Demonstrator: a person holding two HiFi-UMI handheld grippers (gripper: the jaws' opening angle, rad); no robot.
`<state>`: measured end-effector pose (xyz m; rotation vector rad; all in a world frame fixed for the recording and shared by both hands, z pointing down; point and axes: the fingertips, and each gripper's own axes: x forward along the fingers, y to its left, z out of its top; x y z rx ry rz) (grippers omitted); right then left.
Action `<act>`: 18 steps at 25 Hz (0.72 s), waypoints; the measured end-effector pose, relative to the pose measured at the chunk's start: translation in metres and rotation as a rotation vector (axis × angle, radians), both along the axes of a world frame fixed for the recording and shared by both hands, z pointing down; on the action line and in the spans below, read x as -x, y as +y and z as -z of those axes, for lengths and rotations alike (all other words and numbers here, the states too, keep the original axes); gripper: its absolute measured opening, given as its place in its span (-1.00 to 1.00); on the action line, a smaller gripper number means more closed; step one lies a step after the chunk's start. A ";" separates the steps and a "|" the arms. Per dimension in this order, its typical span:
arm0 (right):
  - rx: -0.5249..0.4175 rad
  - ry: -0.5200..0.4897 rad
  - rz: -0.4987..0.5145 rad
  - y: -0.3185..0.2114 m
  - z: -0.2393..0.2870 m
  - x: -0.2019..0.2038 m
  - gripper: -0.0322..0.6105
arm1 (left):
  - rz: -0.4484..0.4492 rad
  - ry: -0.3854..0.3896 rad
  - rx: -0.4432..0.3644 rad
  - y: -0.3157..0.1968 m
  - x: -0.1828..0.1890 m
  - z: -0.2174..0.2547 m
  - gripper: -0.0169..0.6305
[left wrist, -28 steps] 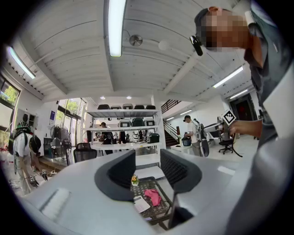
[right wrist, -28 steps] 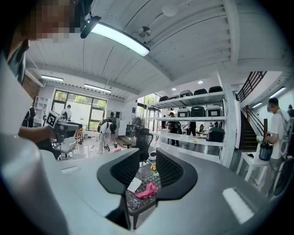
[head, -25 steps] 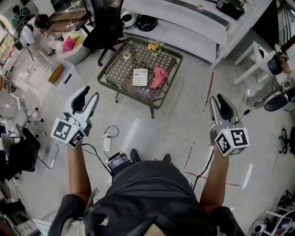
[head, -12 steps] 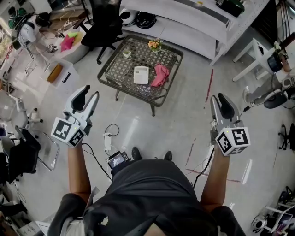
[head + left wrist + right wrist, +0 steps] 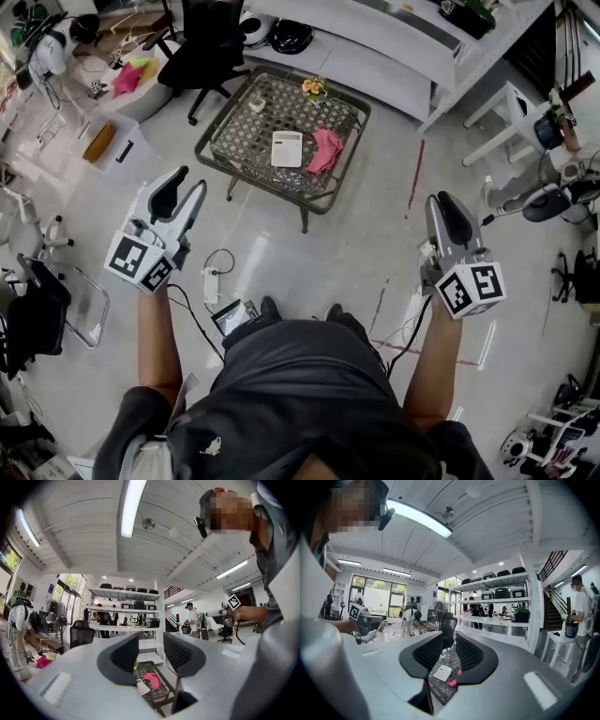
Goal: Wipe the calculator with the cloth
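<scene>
A white calculator (image 5: pixel 286 148) lies on a low metal-mesh table (image 5: pixel 221 133), with a crumpled pink cloth (image 5: pixel 327 149) just to its right. The table stands well ahead of me on the floor. My left gripper (image 5: pixel 185 180) is held in the air at the left, far short of the table, jaws open and empty. My right gripper (image 5: pixel 441 199) hangs at the right, also open and empty. Between the left gripper's (image 5: pixel 151 641) jaws I see the cloth (image 5: pixel 152 679) and calculator (image 5: pixel 142 686) far off. The right gripper (image 5: pixel 449 641) frames the calculator (image 5: pixel 443 672) too.
A small flower pot (image 5: pixel 313 91) and a little cup (image 5: pixel 257 105) stand at the table's far side. A black office chair (image 5: pixel 202 47) and a long white shelf unit (image 5: pixel 375 52) lie beyond. A power strip (image 5: pixel 210 286) with cables lies on the floor. A white stool (image 5: pixel 511 112) is at the right.
The head view has shifted a little, so the table sits slightly higher and further left. Both grippers keep about the same raised pose, and nothing has been picked up.
</scene>
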<state>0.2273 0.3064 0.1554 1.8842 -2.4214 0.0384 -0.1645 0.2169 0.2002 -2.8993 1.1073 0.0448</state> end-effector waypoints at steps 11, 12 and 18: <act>-0.080 0.060 0.131 -0.048 0.014 0.018 -0.63 | 0.036 0.004 0.057 -0.029 0.000 -0.012 -0.36; -0.090 0.053 0.147 -0.056 0.011 0.017 -0.63 | 0.045 -0.007 0.060 -0.031 -0.002 -0.013 -0.36; -0.066 0.016 0.230 -0.120 -0.020 -0.002 -0.62 | 0.135 -0.034 0.113 -0.057 -0.020 -0.022 -0.36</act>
